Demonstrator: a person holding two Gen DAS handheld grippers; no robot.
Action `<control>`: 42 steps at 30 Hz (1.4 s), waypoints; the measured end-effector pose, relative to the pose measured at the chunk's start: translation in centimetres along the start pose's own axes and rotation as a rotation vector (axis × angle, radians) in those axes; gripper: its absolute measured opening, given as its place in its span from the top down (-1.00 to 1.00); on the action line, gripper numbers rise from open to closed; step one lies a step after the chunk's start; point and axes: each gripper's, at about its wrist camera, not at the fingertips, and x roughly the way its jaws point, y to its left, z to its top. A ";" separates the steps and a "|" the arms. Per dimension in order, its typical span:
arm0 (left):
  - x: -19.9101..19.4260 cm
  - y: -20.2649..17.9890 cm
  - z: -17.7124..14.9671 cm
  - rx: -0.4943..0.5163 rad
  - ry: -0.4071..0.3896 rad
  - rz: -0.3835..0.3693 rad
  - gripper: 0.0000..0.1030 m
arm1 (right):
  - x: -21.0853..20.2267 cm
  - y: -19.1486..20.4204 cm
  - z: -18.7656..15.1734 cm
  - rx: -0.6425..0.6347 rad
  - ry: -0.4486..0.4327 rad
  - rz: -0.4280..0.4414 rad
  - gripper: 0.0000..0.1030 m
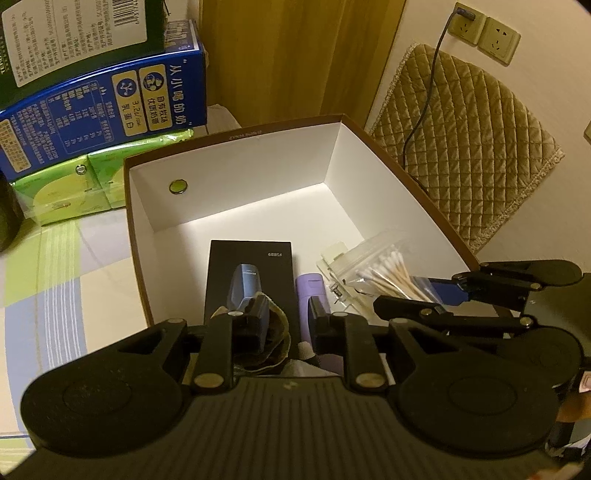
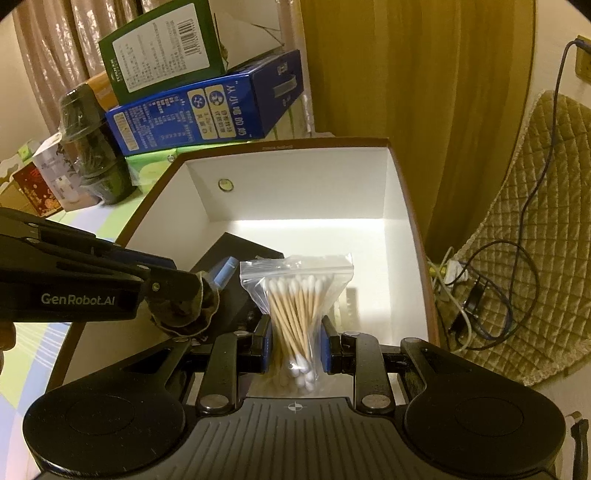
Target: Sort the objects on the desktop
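Note:
A cardboard box [image 1: 236,147] [image 2: 325,142], brown outside and white inside, sits open below both grippers. On its floor lie a black shaver package [image 1: 251,266] [image 2: 236,251], a purple tube [image 1: 312,291] and some white bits. My left gripper [image 1: 290,317] [image 2: 192,299] hangs over the box's near left part, shut on a dark olive fabric scrunchie [image 1: 275,339] [image 2: 184,310]. To its right, my right gripper [image 2: 295,343] [image 1: 417,291] is shut on a clear zip bag of cotton swabs [image 2: 295,295] [image 1: 380,266], held upright above the box floor.
Behind the box stand a blue milk carton [image 1: 110,99] with a green box [image 1: 74,33] on top, green tissue packs [image 1: 66,195] and a dark jar [image 2: 92,147]. A quilted cushion [image 1: 469,147], cables [image 2: 495,295] and wall sockets [image 1: 484,31] lie to the right. A striped cloth [image 1: 55,295] covers the table.

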 end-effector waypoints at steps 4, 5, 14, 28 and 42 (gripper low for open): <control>-0.4 0.3 -0.1 -0.005 -0.006 0.008 0.61 | 0.1 0.2 0.1 -0.005 -0.009 0.001 0.56; -0.5 0.3 -0.2 -0.005 -0.008 0.008 0.59 | 0.1 0.3 0.0 -0.009 -0.020 0.001 0.45; -3.1 0.6 -1.1 0.021 -0.058 0.051 0.07 | -1.6 1.1 -0.8 -0.046 -0.084 0.024 -0.75; -10.6 1.9 -6.9 0.019 -0.149 0.171 -0.79 | -7.3 3.0 -4.6 0.010 -0.136 0.022 -0.96; -17.5 4.2 -14.9 -0.007 -0.176 0.236 -0.91 | -13.3 7.3 -10.8 0.112 -0.151 -0.035 -0.96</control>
